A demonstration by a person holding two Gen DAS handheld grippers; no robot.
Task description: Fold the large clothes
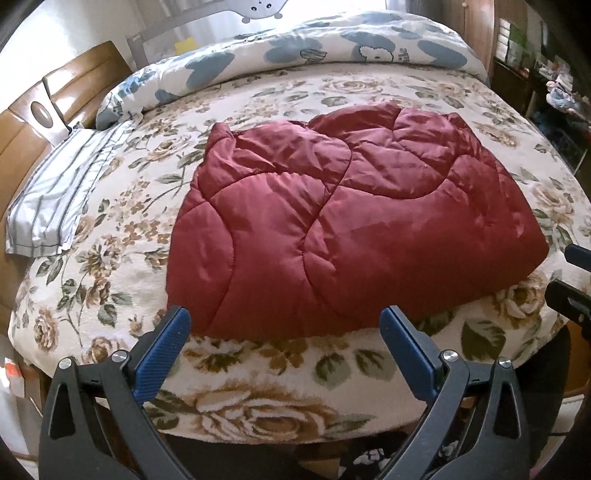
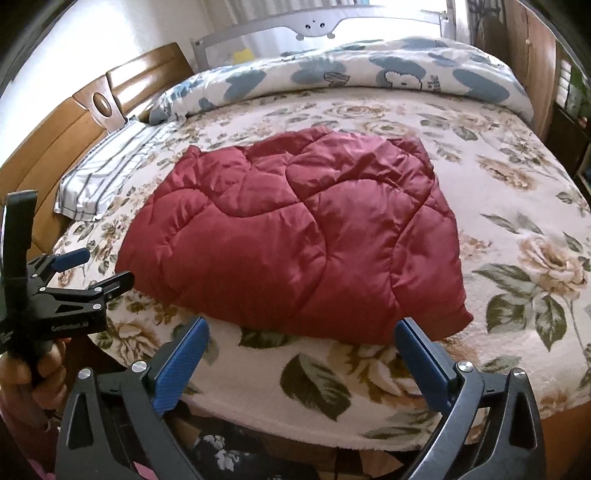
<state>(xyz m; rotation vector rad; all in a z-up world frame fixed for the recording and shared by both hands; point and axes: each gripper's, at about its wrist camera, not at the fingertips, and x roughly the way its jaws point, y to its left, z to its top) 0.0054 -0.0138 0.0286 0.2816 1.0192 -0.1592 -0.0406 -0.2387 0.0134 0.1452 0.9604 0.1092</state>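
Observation:
A dark red quilted padded garment (image 1: 332, 218) lies folded in a thick bundle on the floral bedspread (image 1: 258, 373); it also shows in the right wrist view (image 2: 295, 240). My left gripper (image 1: 284, 321) is open and empty, held just off the garment's near edge, over the bed's front. My right gripper (image 2: 303, 332) is open and empty, near the garment's near right corner. The left gripper also shows at the left of the right wrist view (image 2: 96, 269), open, held in a hand.
A striped pillow (image 1: 59, 199) lies at the left by the wooden headboard (image 1: 26, 133). A rolled blue-and-white duvet (image 1: 314, 48) lies along the far side. A grey bed rail (image 2: 317, 26) stands behind it. Shelves and clutter (image 1: 554, 85) are at the right.

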